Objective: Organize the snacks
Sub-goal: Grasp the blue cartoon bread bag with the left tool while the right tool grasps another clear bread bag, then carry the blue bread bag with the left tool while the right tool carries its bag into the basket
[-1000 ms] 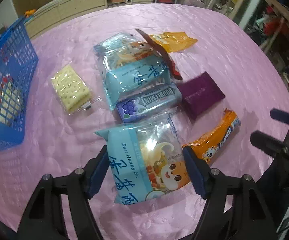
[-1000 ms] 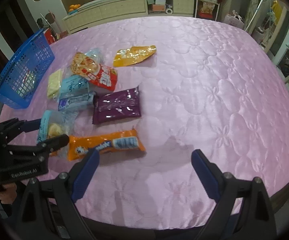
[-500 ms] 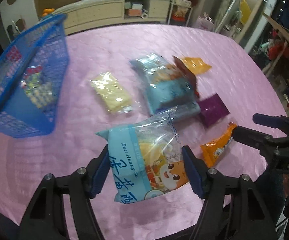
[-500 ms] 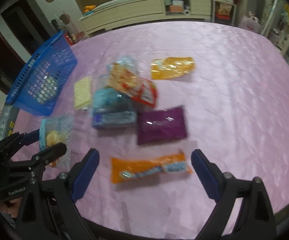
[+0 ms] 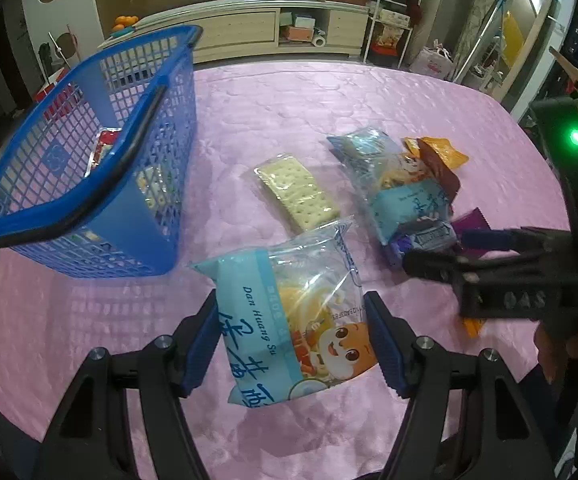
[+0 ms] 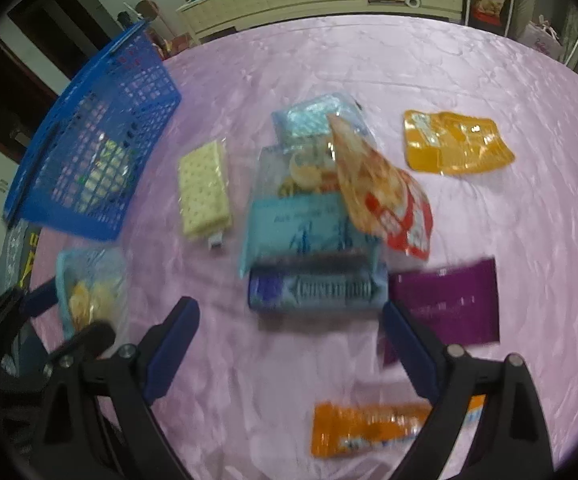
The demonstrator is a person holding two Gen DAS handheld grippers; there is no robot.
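My left gripper [image 5: 289, 340] is shut on a light-blue snack bag with a cartoon face [image 5: 293, 320], held above the pink tablecloth. A blue mesh basket [image 5: 89, 152] with some snacks inside stands to its upper left. My right gripper [image 6: 289, 336] is open and empty, hovering just in front of a blue gum pack [image 6: 317, 290]. The left gripper with its bag [image 6: 89, 292] shows at the left of the right wrist view. The right gripper [image 5: 449, 256] shows at the right of the left wrist view.
On the pink cloth lie a cracker pack [image 6: 203, 190], a pile of light-blue bags [image 6: 301, 224] with a red-orange bag [image 6: 385, 196] on top, a yellow pouch [image 6: 455, 146], a purple pack [image 6: 449, 300] and an orange bar [image 6: 369, 428]. Cabinets stand beyond the table.
My left gripper has lifted and swung left with the bag, bringing the basket closer. My right gripper has moved forward and left over the orange bar toward the gum pack.
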